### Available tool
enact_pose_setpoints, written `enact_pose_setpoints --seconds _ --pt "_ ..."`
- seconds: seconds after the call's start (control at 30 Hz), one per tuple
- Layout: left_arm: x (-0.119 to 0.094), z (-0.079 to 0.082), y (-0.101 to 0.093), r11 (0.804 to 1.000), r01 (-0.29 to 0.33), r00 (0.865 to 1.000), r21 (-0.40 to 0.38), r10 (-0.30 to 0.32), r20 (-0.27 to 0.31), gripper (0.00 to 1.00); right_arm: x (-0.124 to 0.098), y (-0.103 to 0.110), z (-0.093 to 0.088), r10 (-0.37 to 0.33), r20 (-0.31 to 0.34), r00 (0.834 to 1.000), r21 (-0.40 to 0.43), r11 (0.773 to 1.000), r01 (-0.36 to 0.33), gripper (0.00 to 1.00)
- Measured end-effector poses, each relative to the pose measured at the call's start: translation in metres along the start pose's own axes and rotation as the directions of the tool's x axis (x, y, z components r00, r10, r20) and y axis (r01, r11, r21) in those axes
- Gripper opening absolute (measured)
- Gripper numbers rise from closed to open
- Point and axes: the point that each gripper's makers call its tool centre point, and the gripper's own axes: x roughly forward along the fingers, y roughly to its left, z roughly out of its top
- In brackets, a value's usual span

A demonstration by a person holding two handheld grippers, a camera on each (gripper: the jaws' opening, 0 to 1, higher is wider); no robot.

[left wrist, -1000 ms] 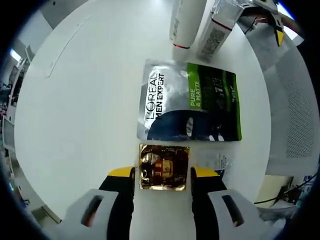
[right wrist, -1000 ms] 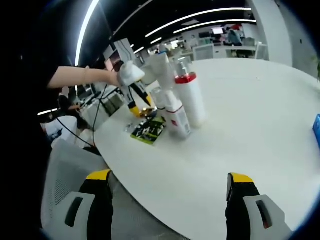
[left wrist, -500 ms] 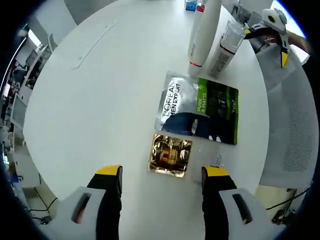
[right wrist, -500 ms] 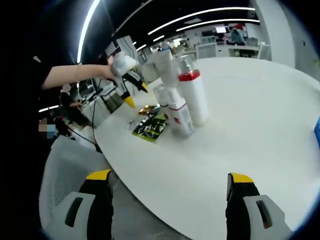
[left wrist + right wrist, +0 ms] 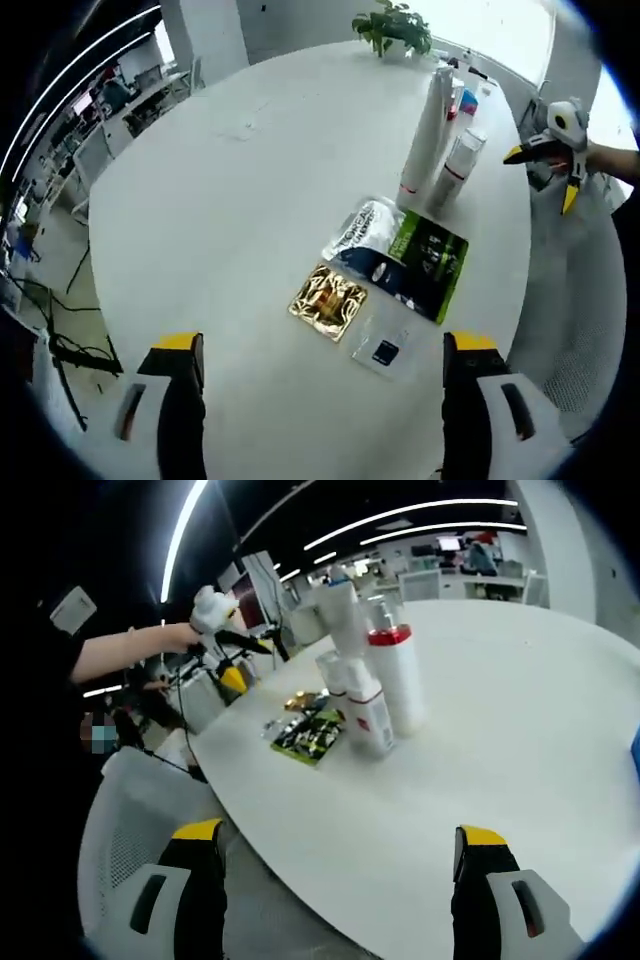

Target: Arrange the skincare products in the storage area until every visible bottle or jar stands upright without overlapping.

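A gold sachet [image 5: 328,300] lies flat on the round white table [image 5: 230,200]. Beside it lie a silver-and-green L'Oreal sachet [image 5: 400,258] and a small clear sachet [image 5: 385,350]. Two white bottles with red bands stand upright behind them, a tall one [image 5: 425,135] and a shorter one [image 5: 455,170]. My left gripper [image 5: 322,343] hangs open high above the gold sachet, holding nothing. In the right gripper view the bottles [image 5: 397,680] and the green sachet [image 5: 310,735] sit near the table's left edge. My right gripper [image 5: 340,832] is open and empty, well short of them.
A potted plant [image 5: 395,25] and small blue items [image 5: 468,95] stand at the table's far edge. A blue box [image 5: 634,750] shows at the right rim. A mesh chair [image 5: 130,810] stands by the table edge. A hand holds the left gripper [image 5: 235,655] over the sachets.
My left gripper has risen well away from the gold sachet and its jaws have spread wider. The sachet stays flat on the table. The right gripper has barely moved.
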Motion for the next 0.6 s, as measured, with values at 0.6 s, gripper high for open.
enact_pose_setpoints --seconds 0.6 --pt "-0.054 -0.032 -0.071 0.851 -0.096 0.907 -0.517 0.289 0.307 0.99 -0.001 0.003 0.006 0.017 0.03 0.999 -0.015 1.0 -0.017 0.99"
